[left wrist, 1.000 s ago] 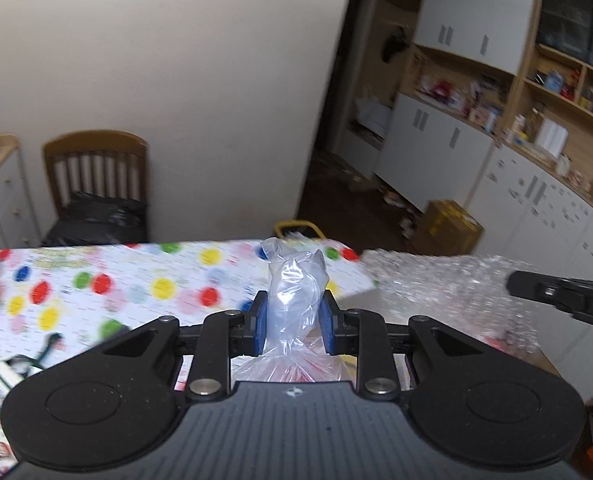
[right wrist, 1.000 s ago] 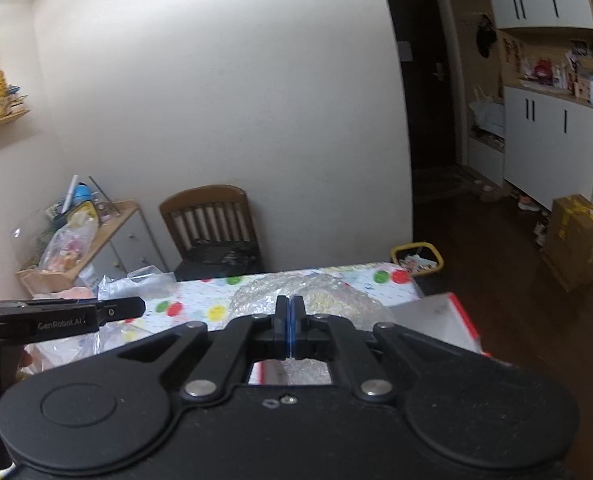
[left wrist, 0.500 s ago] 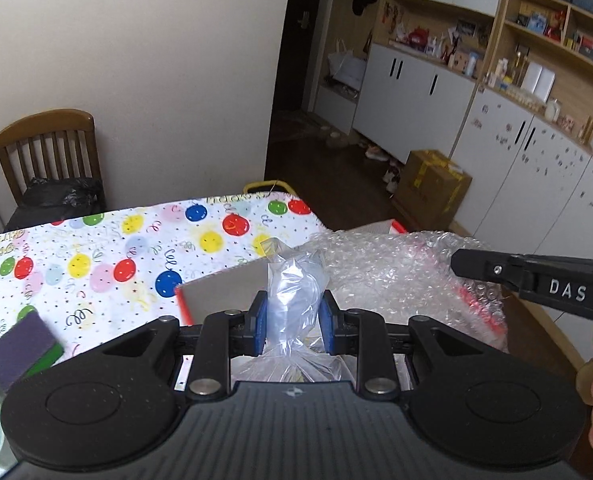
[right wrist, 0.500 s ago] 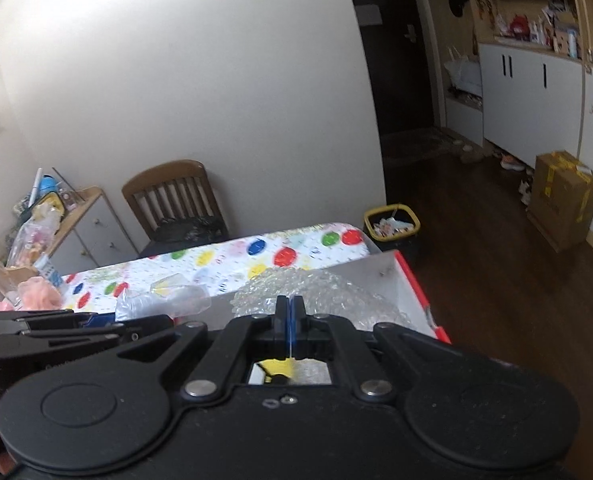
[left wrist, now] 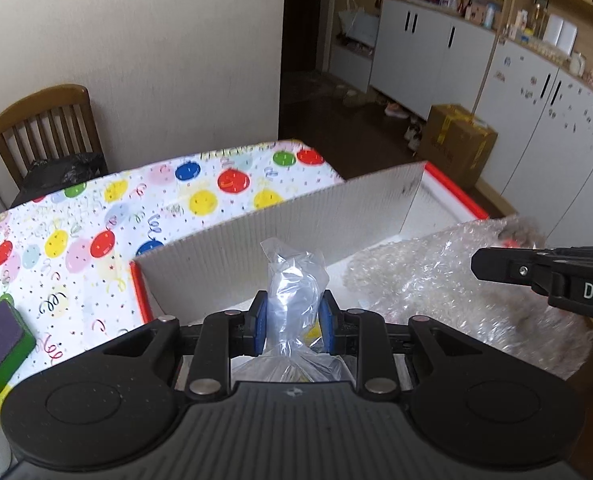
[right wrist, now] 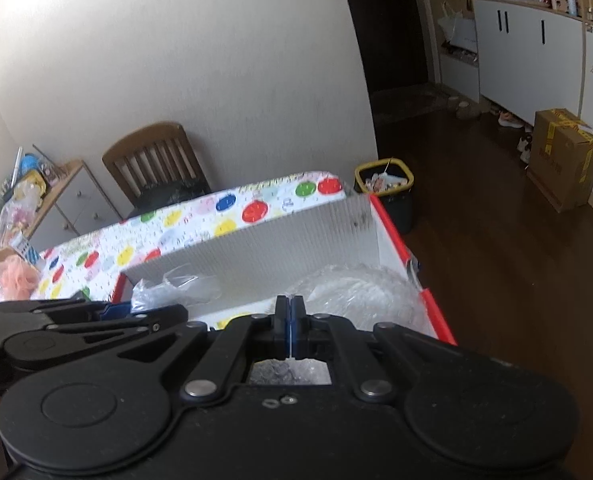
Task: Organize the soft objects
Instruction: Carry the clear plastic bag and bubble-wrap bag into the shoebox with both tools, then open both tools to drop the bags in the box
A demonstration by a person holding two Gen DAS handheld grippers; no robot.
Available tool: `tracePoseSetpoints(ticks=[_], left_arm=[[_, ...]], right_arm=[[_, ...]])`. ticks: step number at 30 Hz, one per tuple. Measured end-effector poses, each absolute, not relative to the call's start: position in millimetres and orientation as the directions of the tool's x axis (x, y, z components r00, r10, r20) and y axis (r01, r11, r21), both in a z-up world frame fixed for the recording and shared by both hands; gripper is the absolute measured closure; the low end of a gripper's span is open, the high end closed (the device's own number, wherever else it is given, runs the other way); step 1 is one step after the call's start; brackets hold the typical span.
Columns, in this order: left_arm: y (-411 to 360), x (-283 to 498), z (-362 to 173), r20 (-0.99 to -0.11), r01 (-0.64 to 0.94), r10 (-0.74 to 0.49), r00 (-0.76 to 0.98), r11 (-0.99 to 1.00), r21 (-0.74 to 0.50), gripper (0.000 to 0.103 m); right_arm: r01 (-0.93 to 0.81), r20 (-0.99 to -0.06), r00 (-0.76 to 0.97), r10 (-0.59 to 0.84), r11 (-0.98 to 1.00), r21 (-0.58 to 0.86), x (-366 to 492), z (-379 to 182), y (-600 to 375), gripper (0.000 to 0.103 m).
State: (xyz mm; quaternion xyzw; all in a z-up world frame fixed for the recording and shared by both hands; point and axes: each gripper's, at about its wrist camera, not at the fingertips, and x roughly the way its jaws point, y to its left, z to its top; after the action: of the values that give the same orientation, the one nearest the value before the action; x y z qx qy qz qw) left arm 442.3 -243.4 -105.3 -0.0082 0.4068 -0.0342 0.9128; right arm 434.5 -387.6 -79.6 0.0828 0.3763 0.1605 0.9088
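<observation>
My left gripper (left wrist: 290, 322) is shut on the bunched neck of a clear plastic bag (left wrist: 294, 280) and holds it over the near left part of a white box with red edges (left wrist: 280, 220). My right gripper (right wrist: 291, 326) is shut on bubble wrap (right wrist: 352, 292), which lies in the right part of the box (right wrist: 256, 244). The bubble wrap also shows in the left wrist view (left wrist: 436, 276), with the right gripper's side (left wrist: 548, 276) over it. The bag (right wrist: 176, 288) and left gripper (right wrist: 116, 312) show at the left of the right wrist view.
The table has a polka-dot cloth (left wrist: 96, 220). A purple and green sponge (left wrist: 0, 344) lies at its left. A pink mesh puff (right wrist: 14, 276) sits far left. A wooden chair (right wrist: 156, 168) stands behind the table, a bin (right wrist: 388, 188) beside it.
Both grippers moved forward and down over the box with their loads. The box's white wall now stands close in front, and the bag and bubble wrap are inside the box's outline.
</observation>
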Motion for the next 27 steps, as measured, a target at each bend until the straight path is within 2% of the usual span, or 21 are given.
tracePoseSetpoints(ticks=[14,27], left_arm=[[-248,468,-141,-0.831,0.046,-0.097,0.547,0.995,-0.086,0.077],[-258,478,-153,-0.882,0.057,-0.101,0.459,0.995,-0.085,0.077]], right_arm=[[-0.253,-0.723,0.588,0.362,0.932,0.260,443,-101,-390,0.102],[-0.306,-0.750,0.533,0.392,0.916,0.261,434,-94,-391,0.099]])
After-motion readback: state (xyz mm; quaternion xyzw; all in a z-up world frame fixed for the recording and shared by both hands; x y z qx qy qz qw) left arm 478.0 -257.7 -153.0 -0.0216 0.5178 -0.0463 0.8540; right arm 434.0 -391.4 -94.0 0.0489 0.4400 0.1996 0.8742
